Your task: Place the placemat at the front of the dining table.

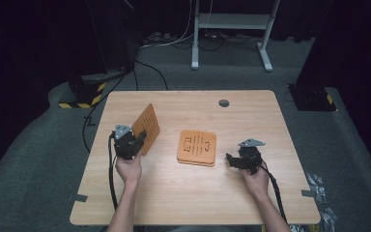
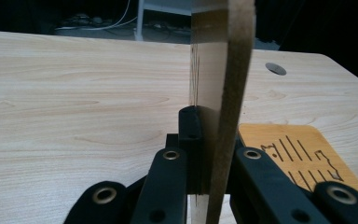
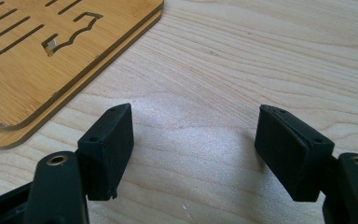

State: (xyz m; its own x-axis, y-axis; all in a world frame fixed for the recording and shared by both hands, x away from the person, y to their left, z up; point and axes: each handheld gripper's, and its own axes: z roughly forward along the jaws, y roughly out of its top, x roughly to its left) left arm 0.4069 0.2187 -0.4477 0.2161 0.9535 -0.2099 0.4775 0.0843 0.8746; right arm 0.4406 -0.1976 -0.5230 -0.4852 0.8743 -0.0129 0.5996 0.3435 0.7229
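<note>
One thin wooden board (image 1: 146,127) held on edge above tabletop (image 1: 174,188) left side, clamped in left tool (image 1: 134,141). Looks stiff, light, smooth-faced; edge pinch suits it. Stacked boards (image 1: 196,148) lie at centre. Right tool (image 1: 235,161) released, empty, beside stack.

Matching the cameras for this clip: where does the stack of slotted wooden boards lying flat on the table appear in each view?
High view: the flat board stack lies mid-table, between the left gripper and the right gripper.
Left gripper view: its corner shows low right, behind the upright board clamped in the jaws.
Right gripper view: it takes the top left.
Shared landmark: its cut slots.
</note>
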